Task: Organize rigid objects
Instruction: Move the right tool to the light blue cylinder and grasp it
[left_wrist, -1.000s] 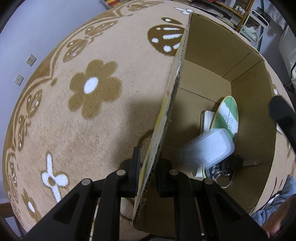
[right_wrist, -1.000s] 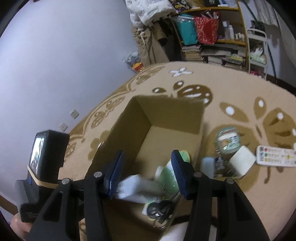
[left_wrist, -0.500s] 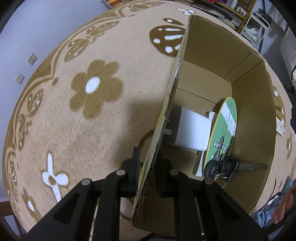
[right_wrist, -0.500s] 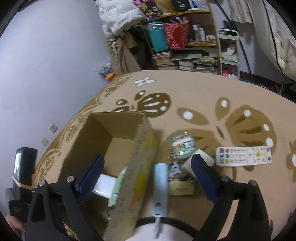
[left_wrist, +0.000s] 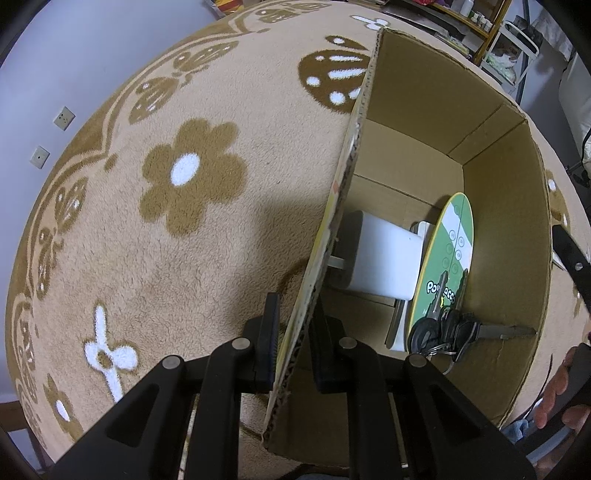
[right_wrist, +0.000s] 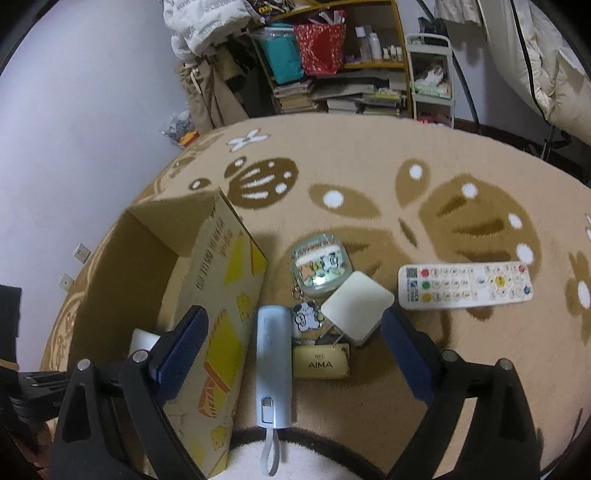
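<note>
Left gripper (left_wrist: 293, 334) pointing steeply down, clamped on cardboard box (left_wrist: 509, 206) wall. Right gripper (right_wrist: 295, 345) tilted downward, jaws spread wide, empty, hovering over blue power bank (right_wrist: 273, 363) and white charger (right_wrist: 357, 306) on carpet (right_wrist: 369, 166), beside box.

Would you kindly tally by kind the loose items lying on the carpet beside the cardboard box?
Remote control: 1
Pale blue stick device with loop: 1
White square case: 1
Clear cartoon case: 1
Cartoon charm: 1
Gold AIMA tag: 1
Total: 6

White box (left_wrist: 384, 258) partly hidden behind cardboard box wall (left_wrist: 332, 229); strap (right_wrist: 271, 454) cut off.
</note>
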